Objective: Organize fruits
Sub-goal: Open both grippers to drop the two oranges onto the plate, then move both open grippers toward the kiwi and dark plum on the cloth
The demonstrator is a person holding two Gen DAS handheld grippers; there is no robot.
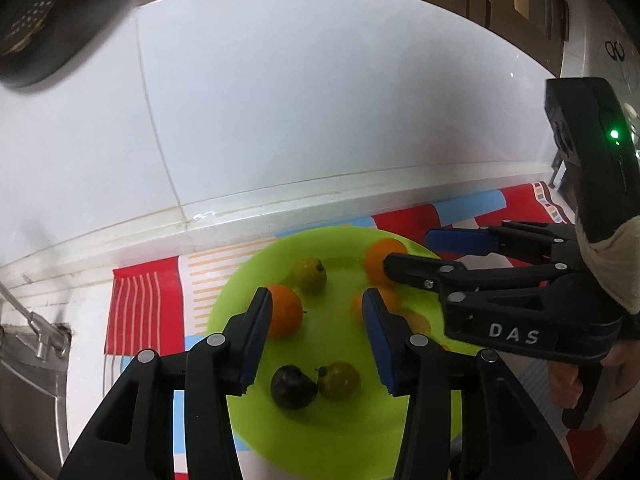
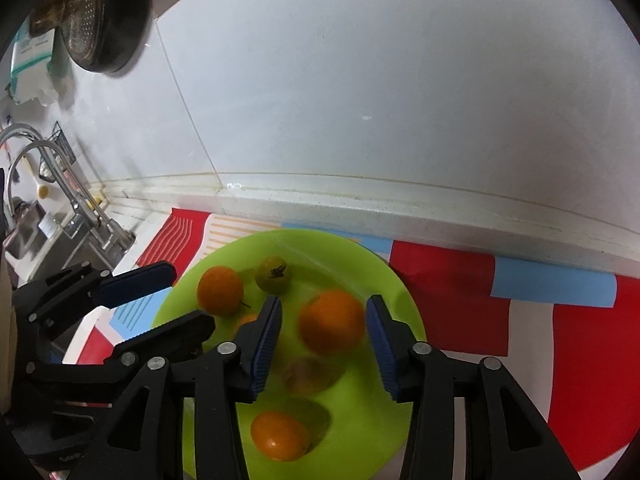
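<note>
A lime-green plate point(image 1: 344, 440) point(image 2: 360, 264) lies on a striped mat and holds several fruits. In the left wrist view I see an orange point(image 1: 286, 312), a green fruit point(image 1: 310, 274), a dark plum point(image 1: 292, 386) touching another green fruit point(image 1: 340, 380), and a far orange point(image 1: 380, 258). My left gripper point(image 1: 318, 336) hovers open above the plate's middle. My right gripper point(image 2: 324, 340) is open, its pads either side of a blurred orange point(image 2: 332, 322) without touching. A small orange point(image 2: 280, 436) lies nearer. The right gripper also shows in the left wrist view point(image 1: 404, 252).
The red, white and blue mat point(image 2: 520, 312) lies on a white counter against a white tiled wall point(image 1: 320, 100). A sink with a tap point(image 2: 64, 200) is to the left. A dark pan point(image 2: 104, 12) hangs on the wall at upper left.
</note>
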